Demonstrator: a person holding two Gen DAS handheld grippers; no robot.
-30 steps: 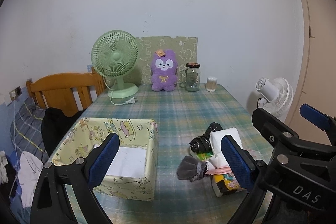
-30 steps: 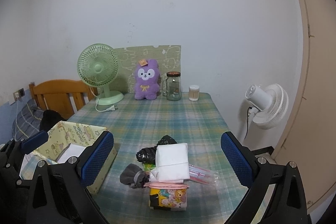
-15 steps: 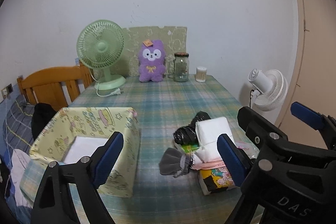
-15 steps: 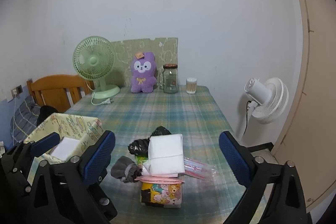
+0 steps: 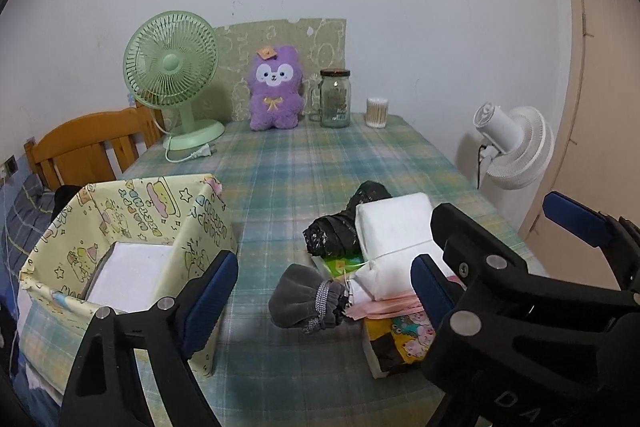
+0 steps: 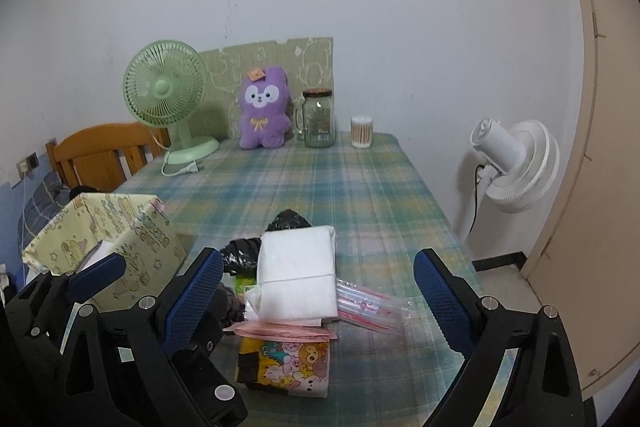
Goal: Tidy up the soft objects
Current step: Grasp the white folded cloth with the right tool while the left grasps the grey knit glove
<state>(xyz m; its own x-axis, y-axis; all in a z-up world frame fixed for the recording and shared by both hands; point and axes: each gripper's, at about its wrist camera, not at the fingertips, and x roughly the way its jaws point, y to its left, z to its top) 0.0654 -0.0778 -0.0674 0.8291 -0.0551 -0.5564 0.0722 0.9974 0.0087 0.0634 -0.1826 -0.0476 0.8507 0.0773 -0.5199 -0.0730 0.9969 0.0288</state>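
Note:
A pile of soft things lies at the table's near middle: a white tissue pack (image 5: 394,231) (image 6: 298,273), a grey drawstring pouch (image 5: 306,301), a black plastic bag (image 5: 340,227) (image 6: 256,247), pink sheets and a cartoon-print pack (image 5: 400,339) (image 6: 290,365). A yellow patterned box (image 5: 160,223) (image 6: 100,235) stands left of the pile, with a white pad inside. My left gripper (image 5: 324,295) is open and empty, just in front of the pouch. My right gripper (image 6: 318,299) is open and empty, over the pile. A purple plush (image 5: 275,89) (image 6: 264,109) sits at the far edge.
At the back stand a green desk fan (image 5: 172,75), a glass jar (image 5: 335,98) and a cotton-swab tub (image 5: 377,111). A clear zip bag (image 6: 368,309) lies right of the pile. A wooden chair (image 5: 84,143) is at left, a white floor fan (image 5: 516,147) at right.
Both grippers have moved forward and down toward the pile; the box and pile look nearer. Both stay open and empty.

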